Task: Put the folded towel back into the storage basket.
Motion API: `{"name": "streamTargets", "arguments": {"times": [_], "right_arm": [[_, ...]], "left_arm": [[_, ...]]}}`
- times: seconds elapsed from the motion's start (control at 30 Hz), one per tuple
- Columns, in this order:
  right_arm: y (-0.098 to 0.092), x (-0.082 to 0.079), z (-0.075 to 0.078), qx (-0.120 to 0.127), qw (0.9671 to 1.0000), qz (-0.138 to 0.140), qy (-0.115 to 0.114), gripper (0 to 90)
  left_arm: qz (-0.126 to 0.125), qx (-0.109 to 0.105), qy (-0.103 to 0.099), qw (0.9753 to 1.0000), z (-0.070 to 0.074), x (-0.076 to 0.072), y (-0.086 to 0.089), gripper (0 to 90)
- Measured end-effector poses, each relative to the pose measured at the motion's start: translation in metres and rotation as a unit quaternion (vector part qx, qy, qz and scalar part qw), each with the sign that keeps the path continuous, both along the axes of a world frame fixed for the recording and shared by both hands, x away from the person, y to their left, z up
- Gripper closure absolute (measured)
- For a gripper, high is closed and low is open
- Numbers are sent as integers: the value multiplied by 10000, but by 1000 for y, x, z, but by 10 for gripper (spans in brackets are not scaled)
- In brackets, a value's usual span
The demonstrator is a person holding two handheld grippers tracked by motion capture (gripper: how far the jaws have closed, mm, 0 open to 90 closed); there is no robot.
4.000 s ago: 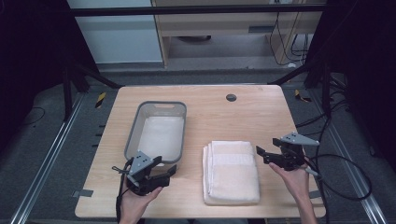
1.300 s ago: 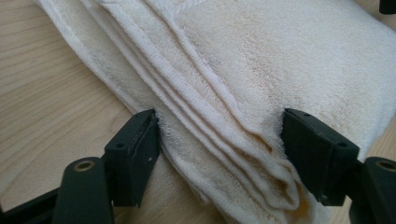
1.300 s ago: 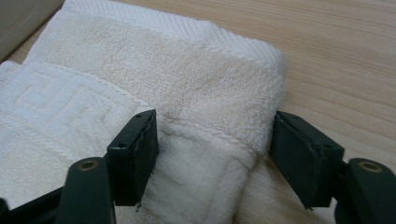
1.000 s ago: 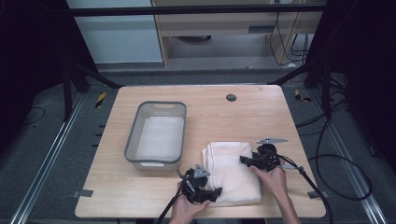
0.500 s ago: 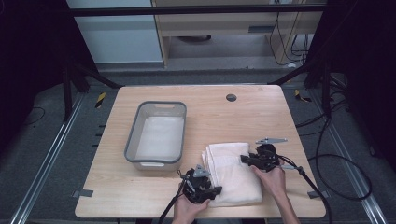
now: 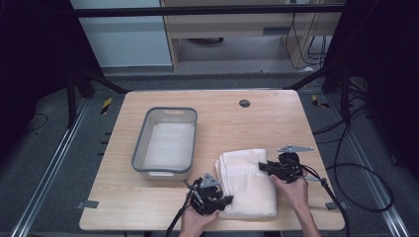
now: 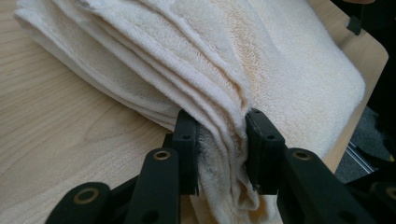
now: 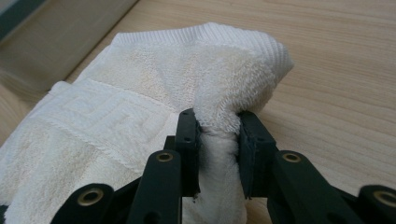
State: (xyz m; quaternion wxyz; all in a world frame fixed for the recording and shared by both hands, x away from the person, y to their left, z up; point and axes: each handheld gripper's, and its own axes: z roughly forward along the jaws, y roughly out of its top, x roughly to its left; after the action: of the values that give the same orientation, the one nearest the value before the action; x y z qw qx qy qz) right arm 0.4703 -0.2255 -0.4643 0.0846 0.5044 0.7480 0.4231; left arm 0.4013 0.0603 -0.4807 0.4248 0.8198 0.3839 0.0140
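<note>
Scene: A person at a wooden table (image 6: 123, 207) works a folded cream towel (image 6: 249, 185) with two hand-held grippers.

Towel: It lies flat on the table, just to the right of the grey plastic basin (image 6: 167, 142) and nearer the person than the basin, apart from it.

Left gripper (image 6: 223, 201): At the towel's near-left corner, the corner closest to the basin's front wall. Its jaws are clamped on the stacked edges; the left gripper view shows several terry layers (image 7: 219, 116) squeezed between the two black pads.

Right gripper (image 6: 263, 167): At the towel's far-right edge, on the side away from the basin. Its jaws are pinched on a puckered fold of cloth (image 8: 219, 119), raised into a small ridge above the pads.

Basin: Open-topped, with a pale bottom; nothing can be made out inside.

Handling: The towel looks soft, thick and limp, light for its bulk, neither fragile nor slippery. It would likely sag between the two holds and its folds could slide open.

Where to hold: Deep bites through all layers at opposite corners, as here, seem the safest hold; a shallow pinch may catch the top layer alone.
</note>
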Motion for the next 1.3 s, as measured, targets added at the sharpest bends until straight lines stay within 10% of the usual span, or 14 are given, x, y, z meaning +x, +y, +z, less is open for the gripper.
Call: {"name": "streamTargets", "arguments": {"times": [1.3], "right_arm": [[11, -7, 58, 243, 9952, -47, -949, 724]], "left_arm": [[81, -204, -851, 9961, 63, -1, 20, 684]]}}
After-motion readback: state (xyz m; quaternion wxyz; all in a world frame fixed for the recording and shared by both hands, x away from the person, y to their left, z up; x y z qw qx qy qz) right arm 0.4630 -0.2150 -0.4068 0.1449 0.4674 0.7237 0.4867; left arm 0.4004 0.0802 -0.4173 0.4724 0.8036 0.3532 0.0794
